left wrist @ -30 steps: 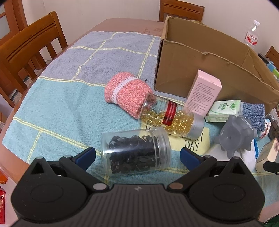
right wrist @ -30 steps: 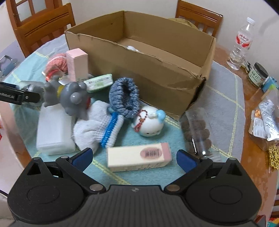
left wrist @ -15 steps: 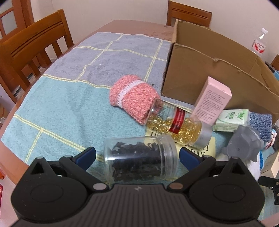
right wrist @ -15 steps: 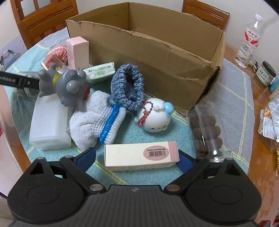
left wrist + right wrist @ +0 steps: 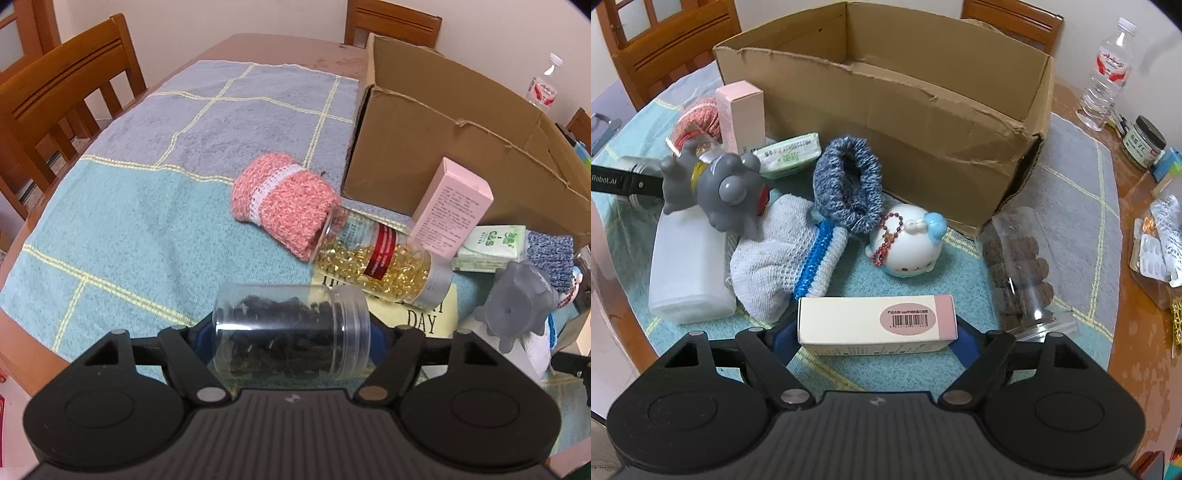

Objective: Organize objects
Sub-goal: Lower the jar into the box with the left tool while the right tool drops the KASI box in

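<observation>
- left gripper (image 5: 291, 338) fingers have just been closing and pinch the clear jar (image 5: 290, 330) (dark pieces inside), lying well before the cardboard box (image 5: 454, 147).
- right gripper (image 5: 877, 334) fingers, also just closing, pinch the cream carton (image 5: 875, 323) lying before the cardboard box (image 5: 905, 122).

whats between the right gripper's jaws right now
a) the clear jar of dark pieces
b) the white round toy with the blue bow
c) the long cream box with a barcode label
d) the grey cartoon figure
c: in the right wrist view the long cream box with a barcode label lies crosswise between the jaws of the right gripper, which have just been closing onto its two ends.
</observation>
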